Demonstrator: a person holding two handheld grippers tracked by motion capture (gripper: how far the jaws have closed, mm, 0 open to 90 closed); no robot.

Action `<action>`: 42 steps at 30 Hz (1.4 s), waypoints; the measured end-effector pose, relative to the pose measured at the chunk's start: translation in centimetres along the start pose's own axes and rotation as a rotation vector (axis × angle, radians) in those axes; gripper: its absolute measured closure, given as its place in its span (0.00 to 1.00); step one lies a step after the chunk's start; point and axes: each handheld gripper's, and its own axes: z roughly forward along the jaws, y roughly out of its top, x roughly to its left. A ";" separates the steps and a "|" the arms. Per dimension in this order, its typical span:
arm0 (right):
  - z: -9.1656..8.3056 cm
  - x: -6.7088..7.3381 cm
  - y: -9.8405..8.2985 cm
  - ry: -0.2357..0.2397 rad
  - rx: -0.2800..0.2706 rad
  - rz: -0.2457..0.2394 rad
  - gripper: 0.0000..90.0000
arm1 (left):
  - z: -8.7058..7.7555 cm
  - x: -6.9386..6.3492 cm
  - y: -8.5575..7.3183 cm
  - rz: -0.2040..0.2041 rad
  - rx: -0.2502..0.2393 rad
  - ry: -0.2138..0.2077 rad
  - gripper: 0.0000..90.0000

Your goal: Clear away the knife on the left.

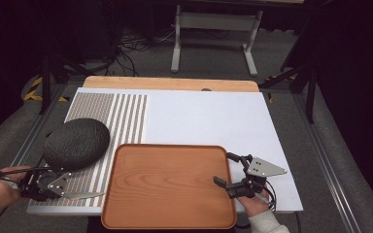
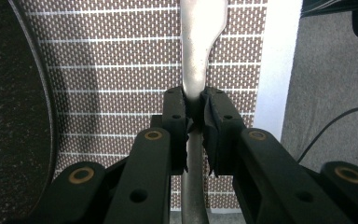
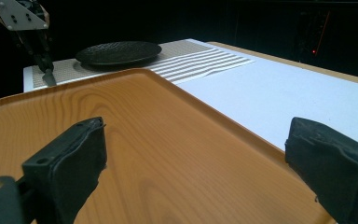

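Dark floor and loose cables ring a table (image 1: 272,145) covered with a white sheet, and part of that sheet carries a brown woven placemat (image 1: 97,116). At the near left, the left gripper (image 1: 63,192) has its jaws clamped on the handle of a metal butter knife (image 1: 83,195); in the left gripper view the pads pinch the narrow steel shank (image 2: 193,100), and the knife lies flat on the placemat with its blade pointing toward the tray. Just beyond that gripper sits a dark, speckled oval plate (image 1: 76,142) on the placemat. A wooden tray (image 1: 170,213) lies at the near edge, between the two hands. The right gripper (image 1: 230,171) hovers over the tray's right rim, jaws spread wide with nothing between them.
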 end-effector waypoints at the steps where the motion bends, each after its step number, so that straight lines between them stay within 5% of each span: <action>1: 0.0 0.0 0.0 0.000 -0.001 0.001 0.06 | -0.1 0.0 0.0 -0.001 0.006 0.005 0.89; 13: -0.1 -0.1 0.0 -0.003 -0.007 0.005 0.06 | -2.6 0.1 -0.5 -0.090 -0.086 0.047 0.89; 28: -0.4 -0.2 0.1 -0.007 -0.015 0.006 0.06 | -6.5 0.3 0.8 -0.263 -0.330 0.065 0.89; 42: -0.5 -0.3 0.2 -0.009 -0.020 0.007 0.06 | -7.2 0.6 1.9 -0.430 -0.472 0.011 0.89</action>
